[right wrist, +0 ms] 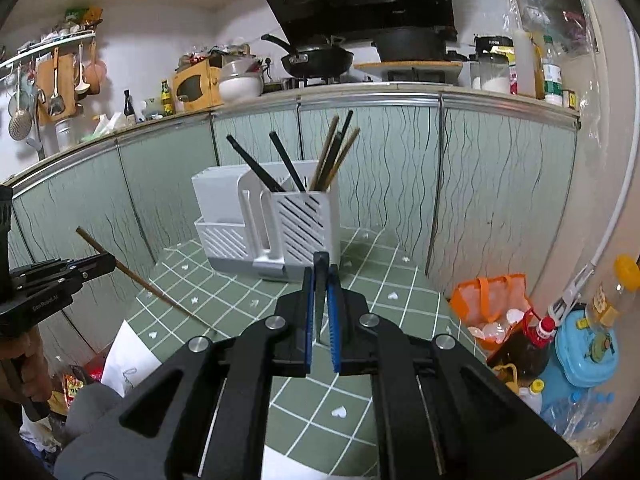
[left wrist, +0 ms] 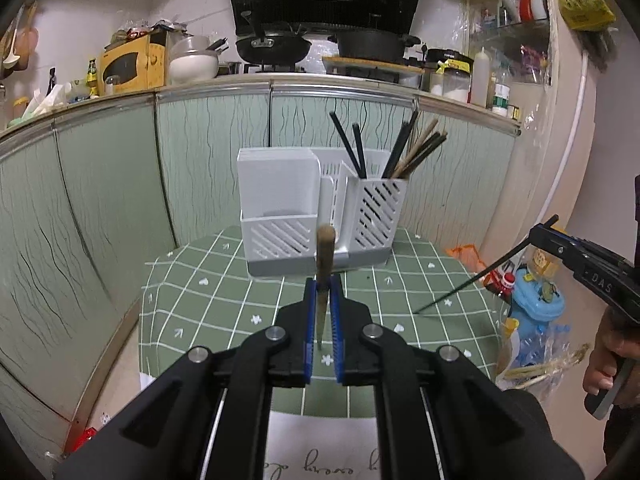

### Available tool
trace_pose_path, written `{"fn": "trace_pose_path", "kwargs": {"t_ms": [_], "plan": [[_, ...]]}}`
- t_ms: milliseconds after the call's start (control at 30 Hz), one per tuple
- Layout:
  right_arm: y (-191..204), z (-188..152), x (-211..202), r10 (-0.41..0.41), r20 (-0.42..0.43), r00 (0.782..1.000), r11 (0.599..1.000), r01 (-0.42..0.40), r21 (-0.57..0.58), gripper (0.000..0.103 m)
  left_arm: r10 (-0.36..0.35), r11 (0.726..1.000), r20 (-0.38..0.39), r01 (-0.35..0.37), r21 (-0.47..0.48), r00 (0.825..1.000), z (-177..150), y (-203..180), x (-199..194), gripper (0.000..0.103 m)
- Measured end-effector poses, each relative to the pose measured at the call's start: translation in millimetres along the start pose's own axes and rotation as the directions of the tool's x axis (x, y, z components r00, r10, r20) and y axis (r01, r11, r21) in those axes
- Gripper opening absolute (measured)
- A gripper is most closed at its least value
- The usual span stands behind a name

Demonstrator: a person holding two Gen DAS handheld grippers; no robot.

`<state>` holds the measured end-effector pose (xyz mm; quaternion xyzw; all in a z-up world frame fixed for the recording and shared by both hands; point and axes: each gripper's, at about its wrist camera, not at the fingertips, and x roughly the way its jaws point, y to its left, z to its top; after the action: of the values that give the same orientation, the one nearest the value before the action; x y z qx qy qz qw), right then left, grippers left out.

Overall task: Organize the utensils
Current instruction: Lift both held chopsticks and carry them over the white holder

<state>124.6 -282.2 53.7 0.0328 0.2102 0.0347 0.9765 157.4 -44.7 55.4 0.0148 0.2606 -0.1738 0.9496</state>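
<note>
Both wrist views face the white holder, angled down.

Bench cloth: sage green, white grid lines, small white hearts and arrows.
Utensil holder: white walls with diagonal slots, grey base.
Chopsticks in holder: black; others beside them tan-brown.
Left gripper: black body, blue fingers; brown chopstick between.
Right gripper: black, blue fingers; black chopstick between.
Cabinet doors: pale green, wavy dark lines.
Microwave: yellow.
</note>
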Motion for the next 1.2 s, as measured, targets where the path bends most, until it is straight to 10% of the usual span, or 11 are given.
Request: {"fn": "trace_pose_path", "kwargs": {"t_ms": [1200], "plan": [[-14,156,2,0.101,0.052,0.994,0.993,-0.098,-0.058,0.006,-0.144,0.977,0.082,0.129,0.168,0.986,155,-31,-7,0.008]]}}
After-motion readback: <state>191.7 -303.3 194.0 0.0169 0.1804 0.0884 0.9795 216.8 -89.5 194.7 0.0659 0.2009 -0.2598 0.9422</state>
